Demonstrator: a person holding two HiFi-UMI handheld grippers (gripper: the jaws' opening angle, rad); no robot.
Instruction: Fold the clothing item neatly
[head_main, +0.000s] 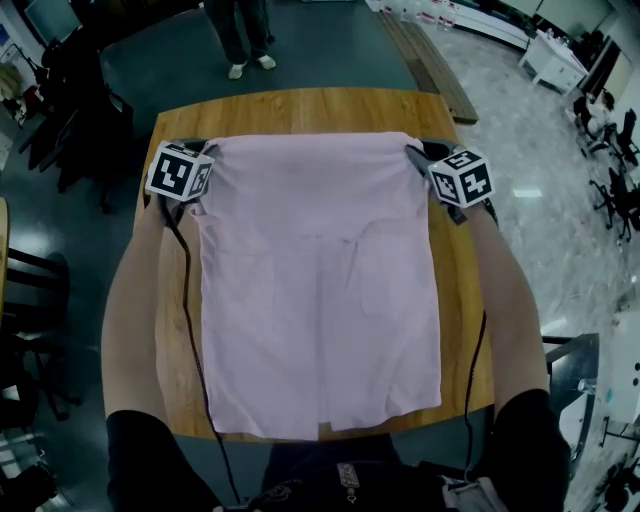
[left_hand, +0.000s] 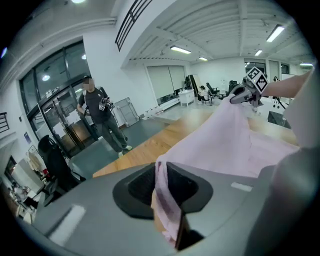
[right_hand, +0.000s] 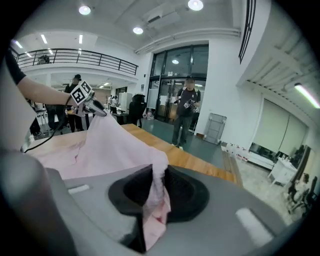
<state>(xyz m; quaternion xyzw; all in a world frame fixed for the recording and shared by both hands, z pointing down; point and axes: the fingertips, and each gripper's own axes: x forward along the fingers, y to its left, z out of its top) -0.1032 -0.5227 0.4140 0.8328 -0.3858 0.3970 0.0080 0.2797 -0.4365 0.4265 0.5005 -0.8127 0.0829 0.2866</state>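
Observation:
A pale pink garment is lifted at its far edge above the wooden table and hangs toward me over the near edge. My left gripper is shut on the garment's far left corner, with the cloth bunched between its jaws. My right gripper is shut on the far right corner, and pink cloth is pinched between its jaws too. Each gripper view shows the other gripper holding the stretched top edge up.
A person stands on the dark floor beyond the table's far edge. A long wooden bench runs at the back right. Dark chairs crowd the left side, and a glass-topped stand sits at the right.

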